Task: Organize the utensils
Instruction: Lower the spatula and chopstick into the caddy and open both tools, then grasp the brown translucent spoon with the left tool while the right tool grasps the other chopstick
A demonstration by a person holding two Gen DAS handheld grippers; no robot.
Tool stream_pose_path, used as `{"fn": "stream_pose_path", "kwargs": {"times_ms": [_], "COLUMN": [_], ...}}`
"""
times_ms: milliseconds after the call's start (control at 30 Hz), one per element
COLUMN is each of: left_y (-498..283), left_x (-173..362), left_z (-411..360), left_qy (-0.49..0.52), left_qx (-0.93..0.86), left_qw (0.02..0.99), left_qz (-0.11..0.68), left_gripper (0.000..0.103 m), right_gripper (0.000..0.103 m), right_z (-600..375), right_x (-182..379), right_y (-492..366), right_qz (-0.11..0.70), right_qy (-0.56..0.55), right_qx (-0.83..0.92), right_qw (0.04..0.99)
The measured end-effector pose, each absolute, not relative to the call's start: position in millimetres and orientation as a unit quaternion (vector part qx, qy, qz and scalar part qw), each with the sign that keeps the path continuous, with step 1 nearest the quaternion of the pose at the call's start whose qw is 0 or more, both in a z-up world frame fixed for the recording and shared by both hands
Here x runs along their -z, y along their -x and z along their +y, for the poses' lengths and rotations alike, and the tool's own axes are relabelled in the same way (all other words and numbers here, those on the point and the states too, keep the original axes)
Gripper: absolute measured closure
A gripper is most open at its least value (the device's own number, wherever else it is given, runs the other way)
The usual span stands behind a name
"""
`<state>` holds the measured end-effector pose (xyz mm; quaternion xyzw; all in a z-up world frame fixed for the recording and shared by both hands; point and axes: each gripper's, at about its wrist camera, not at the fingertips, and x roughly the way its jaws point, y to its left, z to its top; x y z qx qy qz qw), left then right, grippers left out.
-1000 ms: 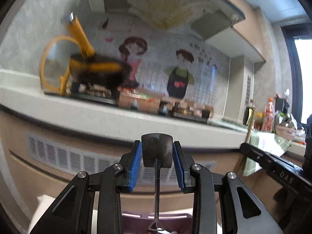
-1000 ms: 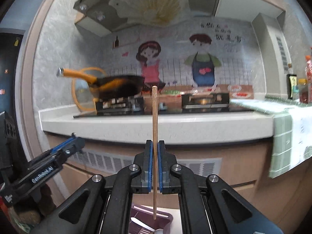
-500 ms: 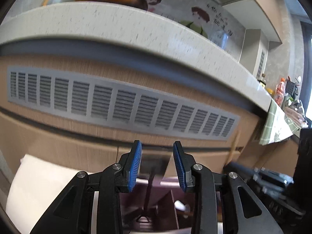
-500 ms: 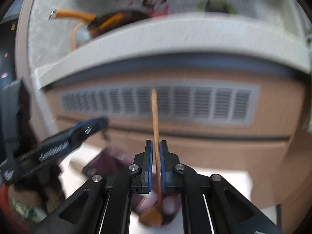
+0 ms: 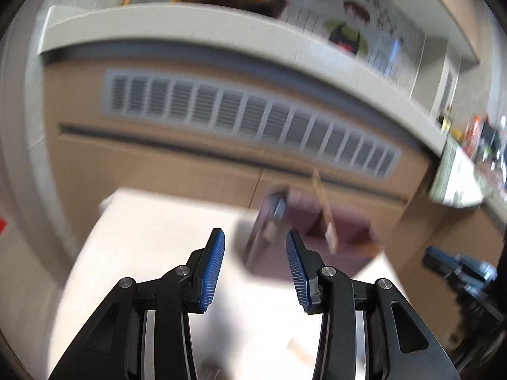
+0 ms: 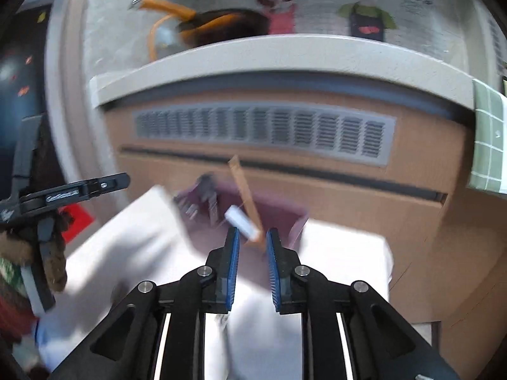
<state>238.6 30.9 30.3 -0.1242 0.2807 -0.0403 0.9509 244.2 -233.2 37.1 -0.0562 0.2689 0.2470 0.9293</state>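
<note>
**Both utensils let go over the holder: pull back clean**

The left gripper (image 5: 255,258) has its jaws wide apart with nothing between them; they have just been opening. Ahead of it, the dark spatula (image 5: 274,212) stands in the near-left compartment of the maroon utensil holder (image 5: 345,221), which sits near the far edge of the white surface (image 5: 152,240). The right gripper (image 6: 252,247) has also just been opening; its jaws stand partly apart, and the wooden spoon (image 6: 245,196) leans in the holder ahead of them, seemingly free of the pads, though blur makes this hard to confirm. A white-handled utensil (image 6: 240,220) lies in the holder beside it.

The release looks done. Best to draw each gripper straight back along its own line, jaws kept apart, so no pad snags a handle and tips the light holder. A loose wooden piece (image 5: 299,353) lies near the surface's front edge, probably next to collect.
</note>
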Motion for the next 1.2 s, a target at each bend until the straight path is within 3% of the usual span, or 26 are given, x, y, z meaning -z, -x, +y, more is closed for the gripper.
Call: {"fn": "stream_pose_path", "kwargs": {"times_ms": [133,367,833,1200], "left_y": [-196,-166,-167,-188], "left_x": [8,60,72,81], "left_z": [45,64,60,25], "left_qy": [0.087,0.121,0.127,0.103], "left_qx": [0.018,0.001,-0.002,0.034], "left_qw": [0.936,0.902,0.889,0.886], "left_qz": [0.341,0.414,0.441,0.45], "left_gripper": [0.061,0.062,0.061,0.061], "right_gripper": [0.085,0.085,0.085,0.083], "right_z": [-219,-210,-191,-227], "right_x": [-10,43,72,66], "right_y": [-201,-145,-213,-145], "right_qz": [0.325,0.37,0.416,0.413], "right_qy": [0.123,0.213,0.142,0.187], "right_qx": [-0.355,-0.394,-0.325,-0.386], "right_qw": [0.868,0.814,0.837,0.803]}}
